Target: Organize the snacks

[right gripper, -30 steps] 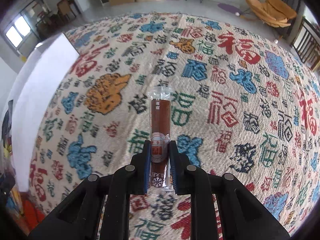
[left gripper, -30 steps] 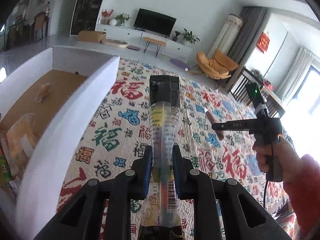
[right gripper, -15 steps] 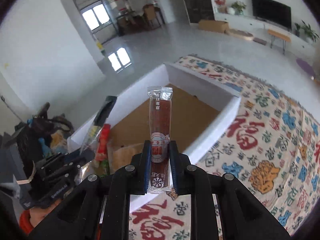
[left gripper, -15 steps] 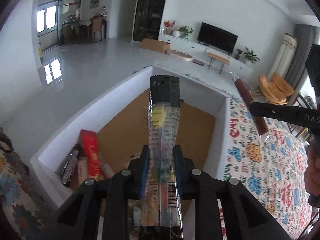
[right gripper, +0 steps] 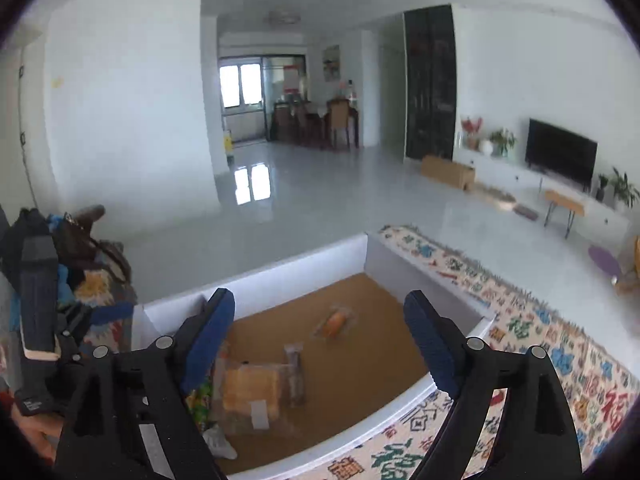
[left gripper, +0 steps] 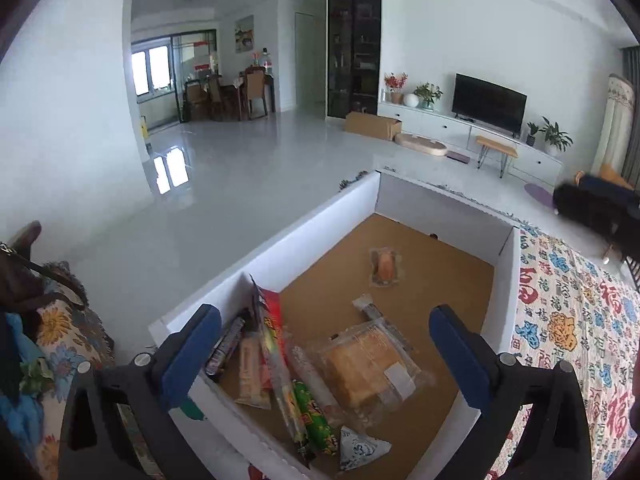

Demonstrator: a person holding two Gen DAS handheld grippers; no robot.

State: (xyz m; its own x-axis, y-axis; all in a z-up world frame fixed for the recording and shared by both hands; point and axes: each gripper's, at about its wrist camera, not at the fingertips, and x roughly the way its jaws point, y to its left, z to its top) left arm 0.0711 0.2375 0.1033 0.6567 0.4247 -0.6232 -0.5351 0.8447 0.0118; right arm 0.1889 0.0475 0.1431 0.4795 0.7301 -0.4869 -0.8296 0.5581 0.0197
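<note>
A white box with a brown cardboard floor holds several snacks. A clear pack of yellow cake lies near its front, with a brown stick snack beside it. A small orange snack lies farther back. Red and green packets lean at the left wall. My left gripper is open and empty above the box. My right gripper is open and empty above the box.
The box stands on a patterned cloth with Chinese characters. A flowered cloth and bags lie to the left. The other gripper's body shows at the left of the right wrist view.
Both grippers have opened and let go of their stick snacks, which now lie in the box. Both views have swung to look over the box.
</note>
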